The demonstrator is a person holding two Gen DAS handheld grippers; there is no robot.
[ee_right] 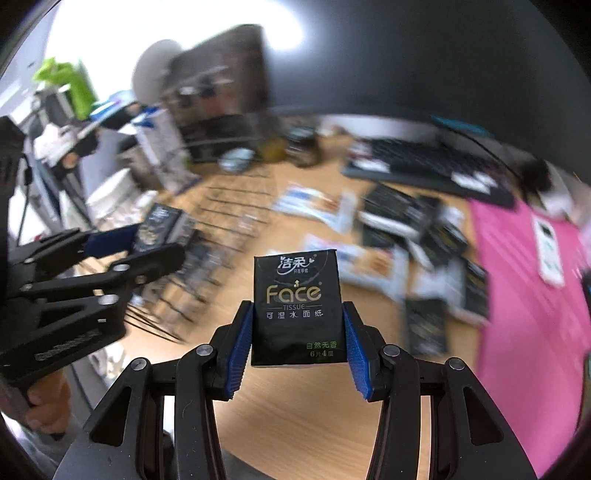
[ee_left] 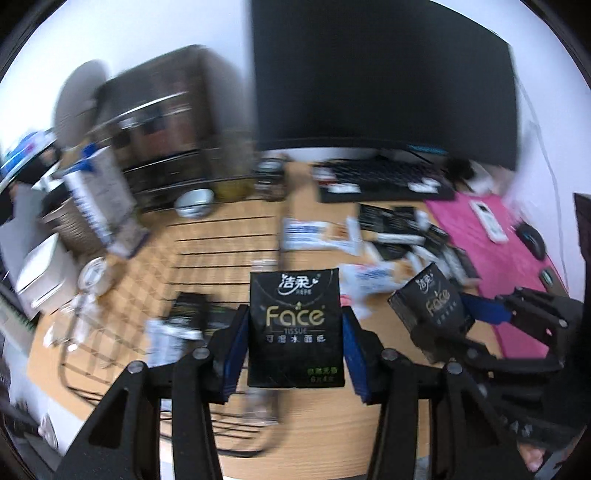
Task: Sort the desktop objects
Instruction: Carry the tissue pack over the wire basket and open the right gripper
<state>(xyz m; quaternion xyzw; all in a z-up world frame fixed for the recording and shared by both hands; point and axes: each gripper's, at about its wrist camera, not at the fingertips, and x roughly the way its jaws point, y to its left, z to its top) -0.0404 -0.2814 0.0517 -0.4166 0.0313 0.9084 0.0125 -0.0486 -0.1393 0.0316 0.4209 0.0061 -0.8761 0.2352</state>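
Two black tissue packs are lifted above the surface (ee_left: 325, 435), one clamped in each hand-held gripper: left (ee_left: 295, 354), right (ee_right: 297, 349). Next we judge each needs carrying to its sorting place.

A large black flat monitor (ee_left: 384, 77) stood at the back of the light wooden counter (ee_left: 317, 435), against a white wall (ee_left: 147, 29). Below its lower edge lay a black keyboard (ee_left: 380, 177). To the right a bright pink mat (ee_left: 517, 266) covered the counter, and on it lay a white remote control (ee_left: 487, 218) and, just beside that, a dark computer mouse (ee_left: 532, 240). At the back left stood a dark brown cabinet with metal rails (ee_left: 166, 118), blurred. A black wire rack (ee_left: 221, 236) lay flat on the wood before it. Far left in the right wrist view, something bright green (ee_right: 70, 85) showed, too blurred to identify.
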